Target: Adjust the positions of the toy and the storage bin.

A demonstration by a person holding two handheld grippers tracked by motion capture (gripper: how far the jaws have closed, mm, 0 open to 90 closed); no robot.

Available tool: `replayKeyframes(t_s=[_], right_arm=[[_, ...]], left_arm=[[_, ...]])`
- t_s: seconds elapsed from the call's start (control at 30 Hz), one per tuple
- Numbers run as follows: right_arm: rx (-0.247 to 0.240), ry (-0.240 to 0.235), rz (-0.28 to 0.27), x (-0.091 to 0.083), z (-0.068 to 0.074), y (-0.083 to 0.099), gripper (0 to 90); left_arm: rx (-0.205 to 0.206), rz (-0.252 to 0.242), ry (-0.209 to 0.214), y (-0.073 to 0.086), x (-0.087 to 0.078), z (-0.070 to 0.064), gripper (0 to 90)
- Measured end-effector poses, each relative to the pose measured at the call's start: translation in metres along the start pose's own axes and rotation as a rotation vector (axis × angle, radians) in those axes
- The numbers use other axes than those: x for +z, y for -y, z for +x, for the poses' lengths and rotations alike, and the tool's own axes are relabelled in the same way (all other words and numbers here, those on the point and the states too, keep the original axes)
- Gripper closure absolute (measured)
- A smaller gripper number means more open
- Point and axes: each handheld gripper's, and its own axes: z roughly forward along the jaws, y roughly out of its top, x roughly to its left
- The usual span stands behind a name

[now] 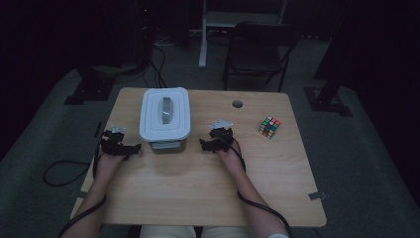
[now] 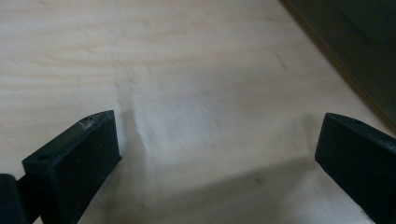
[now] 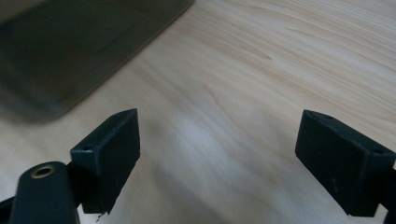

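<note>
Now both tools (image 1: 132, 147) (image 1: 203, 144) open nr box (image 1: 165, 114).

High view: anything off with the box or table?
Nothing stands out. The box sits upright with its lid seated square, between the open left gripper and right gripper. The cube rests apart, at the right of the table. No spill shows.
</note>
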Motion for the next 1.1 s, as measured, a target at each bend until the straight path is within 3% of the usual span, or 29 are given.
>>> replayKeyframes(t_s=[0.13,0.23,0.27,0.3,0.37,0.4,0.5,0.63,0.8,0.83,0.93,1.0,1.1], right_arm=[[0.032,-0.017,0.004,0.015,0.0,-0.01,13.9],[0.051,0.005,-0.007,0.022,-0.001,-0.018,13.9],[0.091,0.008,-0.021,0.025,-0.004,-0.023,13.9],[0.091,0.008,-0.021,0.025,-0.004,-0.023,13.9],[0.137,0.012,-0.035,0.026,-0.008,-0.029,13.9],[0.156,0.013,-0.043,0.026,-0.009,-0.031,13.9],[0.199,0.054,-0.036,0.027,-0.012,-0.041,13.9],[0.265,0.064,-0.033,0.027,-0.015,-0.054,13.9],[0.229,0.059,-0.044,0.033,-0.009,-0.065,13.9],[0.228,0.032,-0.052,0.035,-0.008,-0.066,13.5],[0.219,0.019,-0.064,0.038,-0.004,-0.066,13.0],[0.222,0.013,-0.051,0.039,-0.003,-0.066,13.0],[0.188,0.001,-0.051,0.04,0.001,-0.065,14.7]], left_arm=[[-0.013,-0.023,-0.017,-0.013,0.005,0.002,0.6],[0.016,-0.038,-0.015,-0.022,0.008,0.001,0.6],[0.017,-0.033,-0.019,-0.028,0.011,0.002,0.6],[0.017,-0.033,-0.019,-0.028,0.011,0.002,0.6],[0.002,-0.041,-0.01,-0.033,0.012,0.003,0.6],[-0.005,-0.047,-0.025,-0.037,0.012,0.004,0.6],[-0.025,-0.069,-0.032,-0.044,0.01,0.007,0.6],[-0.008,-0.099,-0.061,-0.05,0.01,0.011,0.6],[-0.002,-0.121,-0.071,-0.057,0.014,0.011,0.6],[0.009,-0.113,-0.074,-0.058,0.016,0.009,0.6],[0.002,-0.117,-0.031,-0.061,0.019,0.003,0.6],[-0.006,-0.108,-0.029,-0.061,0.02,0.002,0.6],[-0.016,-0.115,-0.02,-0.062,0.021,0.0,0.6]])
